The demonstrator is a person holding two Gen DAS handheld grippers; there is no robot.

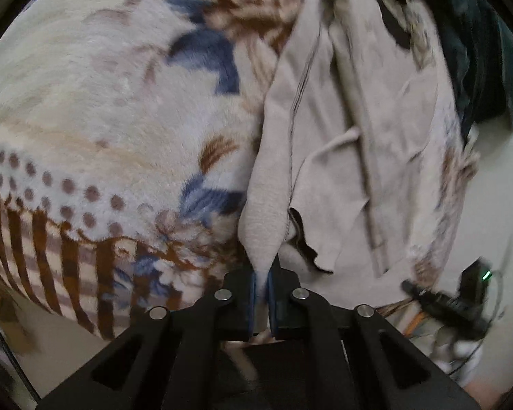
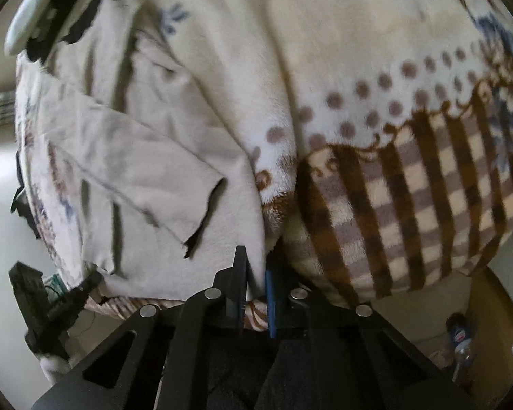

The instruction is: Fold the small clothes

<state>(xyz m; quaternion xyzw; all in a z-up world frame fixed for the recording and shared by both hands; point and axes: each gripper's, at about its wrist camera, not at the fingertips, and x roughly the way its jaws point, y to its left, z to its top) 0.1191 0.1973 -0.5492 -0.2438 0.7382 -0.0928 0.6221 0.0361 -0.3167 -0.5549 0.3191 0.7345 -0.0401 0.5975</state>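
Left gripper [image 1: 262, 278] clenched on a corner of the beige garment [image 1: 345, 143], cloth pinched between its blue pads [image 1: 253, 294] and running up away from them in a taut tongue. Likely reason: corner is held so the piece can be pulled straight before a fold.

Right gripper [image 2: 255, 275] is at the garment's other near edge; the beige cloth [image 2: 160, 171] hem drops between its two fingers, which stand close together with a thin gap. Looks like it is grasping the hem, though the pad contact is partly hidden. Judgement: both near corners held so the piece can be stretched or carried over as one fold.

Landmark is the patterned fleece blanket [image 1: 95, 109]: the garment lies on top of it, spread and creased, one torn or notched edge [image 2: 201, 218] showing near the right gripper. Blanket is there as the soft work surface, covering a bed or couch, can't tell which.

Beyond the blanket's edge, the other gripper's black body [image 1: 455, 300] shows in the left view. A plastic bottle [image 2: 460, 336] sits off the blanket, below it.

Counts: two grippers, one beige garment in play, one blanket, one bottle. Dark fabric [image 1: 475, 54] at the blanket's far side, count unclear.
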